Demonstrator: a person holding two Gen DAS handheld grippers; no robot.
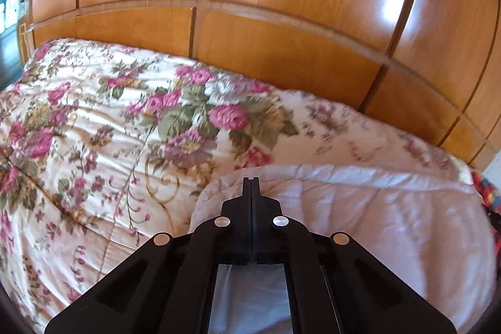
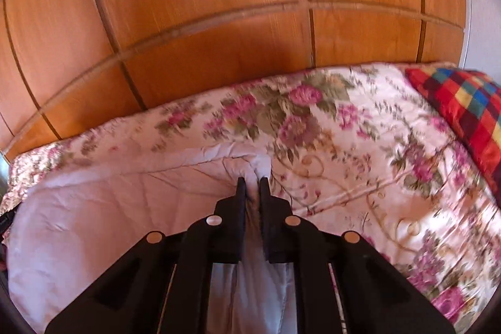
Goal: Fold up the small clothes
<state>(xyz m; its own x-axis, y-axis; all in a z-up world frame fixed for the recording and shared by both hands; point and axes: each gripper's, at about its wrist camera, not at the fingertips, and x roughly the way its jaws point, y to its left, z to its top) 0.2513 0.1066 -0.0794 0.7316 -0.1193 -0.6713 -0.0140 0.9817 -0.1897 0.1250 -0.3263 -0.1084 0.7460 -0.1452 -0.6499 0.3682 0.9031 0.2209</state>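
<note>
A pale pink-white garment (image 1: pixel 375 224) lies spread on a floral bedspread (image 1: pixel 94 130). My left gripper (image 1: pixel 251 180) is shut, fingers pressed together, on the garment's left top edge. In the right wrist view the same garment (image 2: pixel 94 208) stretches to the left, and my right gripper (image 2: pixel 253 180) is shut on a bunched corner of it, with cloth squeezed between the fingers. Both grippers hold the cloth just above the bedspread (image 2: pixel 360 161).
A tall wooden wardrobe (image 1: pixel 281 21) stands right behind the bed, also in the right wrist view (image 2: pixel 188 36). A checked red, blue and yellow cushion (image 2: pixel 463 108) lies at the bed's right end. A window shows at far left (image 1: pixel 9 8).
</note>
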